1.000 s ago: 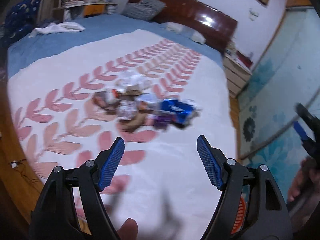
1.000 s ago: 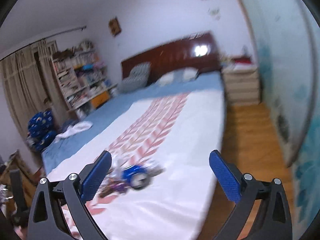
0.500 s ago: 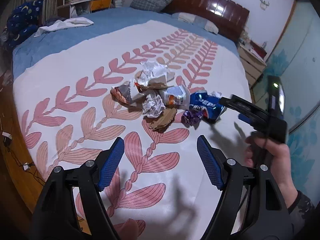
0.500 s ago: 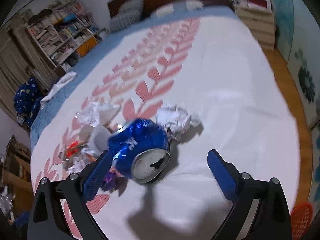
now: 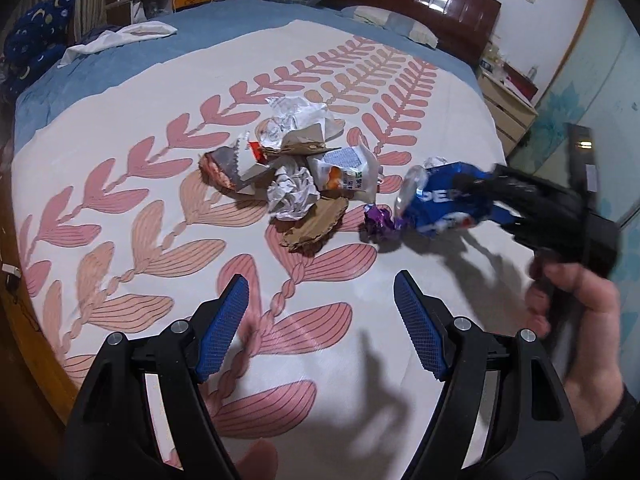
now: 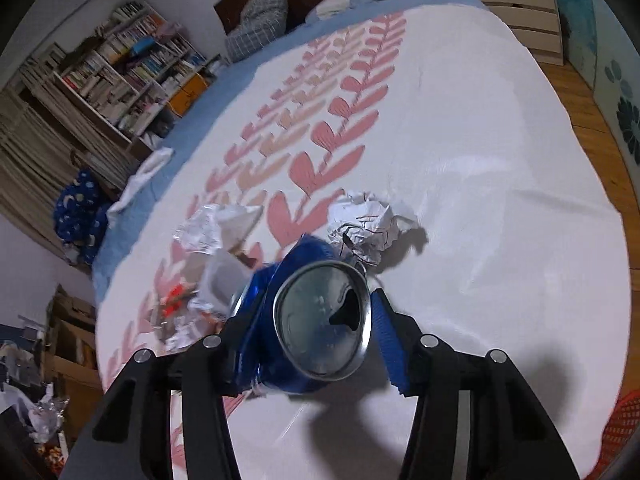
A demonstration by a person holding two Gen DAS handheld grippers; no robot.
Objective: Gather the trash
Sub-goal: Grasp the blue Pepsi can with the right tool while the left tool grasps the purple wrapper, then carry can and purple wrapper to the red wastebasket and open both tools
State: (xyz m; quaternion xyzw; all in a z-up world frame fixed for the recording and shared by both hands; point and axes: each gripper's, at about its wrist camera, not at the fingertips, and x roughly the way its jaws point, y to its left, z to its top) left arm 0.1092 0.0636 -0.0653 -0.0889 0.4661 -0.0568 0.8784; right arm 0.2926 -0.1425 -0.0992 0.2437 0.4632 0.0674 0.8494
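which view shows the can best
The right wrist view: the blue can fills the middle of the frame between the closing jaws of the right gripper, its silver top and opening facing the camera. The left wrist view shows the can from the side, smaller and blurred, partly behind that gripper.

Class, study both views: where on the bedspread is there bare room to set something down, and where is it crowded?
Free: the white strip between the crushed blue can and the bed's floor-side edge; also the leaf-print stretch between the left gripper and the trash pile. Crowded: the pile itself, where the right gripper is closing around the can.
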